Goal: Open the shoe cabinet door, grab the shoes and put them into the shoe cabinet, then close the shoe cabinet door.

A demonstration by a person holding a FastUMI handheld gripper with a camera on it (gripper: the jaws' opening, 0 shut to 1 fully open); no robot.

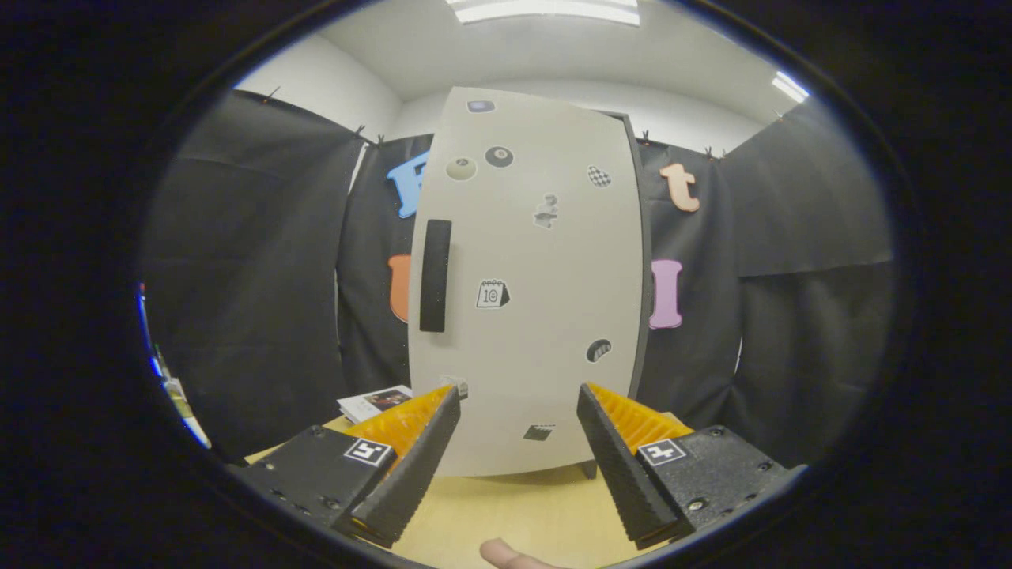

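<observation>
The shoe cabinet point(538, 261) stands upright on the wooden table, straight ahead of my fingers. Its pale door is shut and carries several small stickers. A dark vertical handle point(435, 275) sits on the door's left side, above and beyond my left finger. My gripper point(518, 399) is open, with nothing between the fingers; the lower part of the door shows through the gap. The fingers are apart from the door.
The yellowish table top point(514, 514) runs from the fingers to the cabinet's foot. A small stack of printed cards or booklets point(373, 401) lies left of the cabinet, behind my left finger. A fingertip of a person point(506, 555) shows below the fingers.
</observation>
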